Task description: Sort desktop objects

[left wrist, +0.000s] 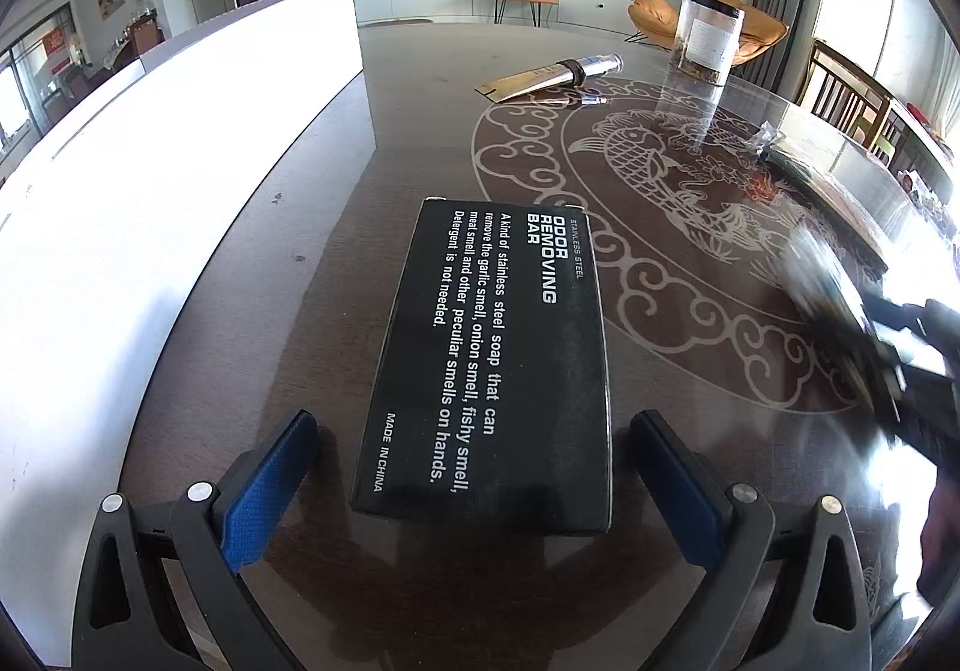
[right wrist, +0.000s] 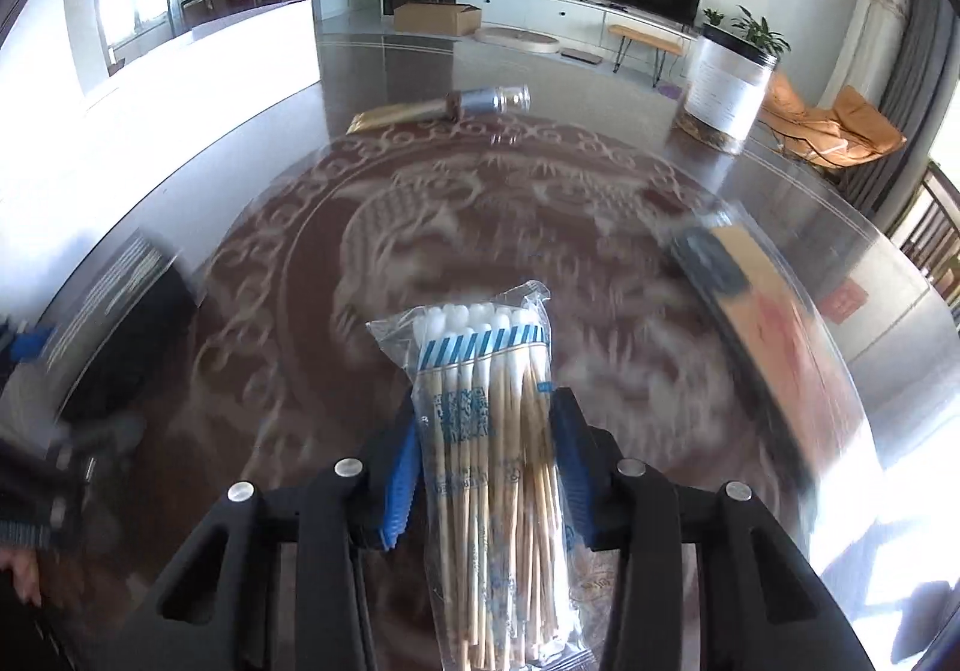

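A bag of cotton swabs point(right wrist: 489, 443) is clamped between the narrow-set jaws of the right gripper point(right wrist: 489, 467), held above the patterned table point(right wrist: 420, 227). The left gripper point(left wrist: 474, 479) is spread wide — a black odor-removing-bar box point(left wrist: 489, 365) lies flat between its blue pads point(left wrist: 264, 491), untouched.

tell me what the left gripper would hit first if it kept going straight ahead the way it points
The black box. It lies flat on the table right between the open left gripper fingers, so going straight on would probably slide them along its sides.
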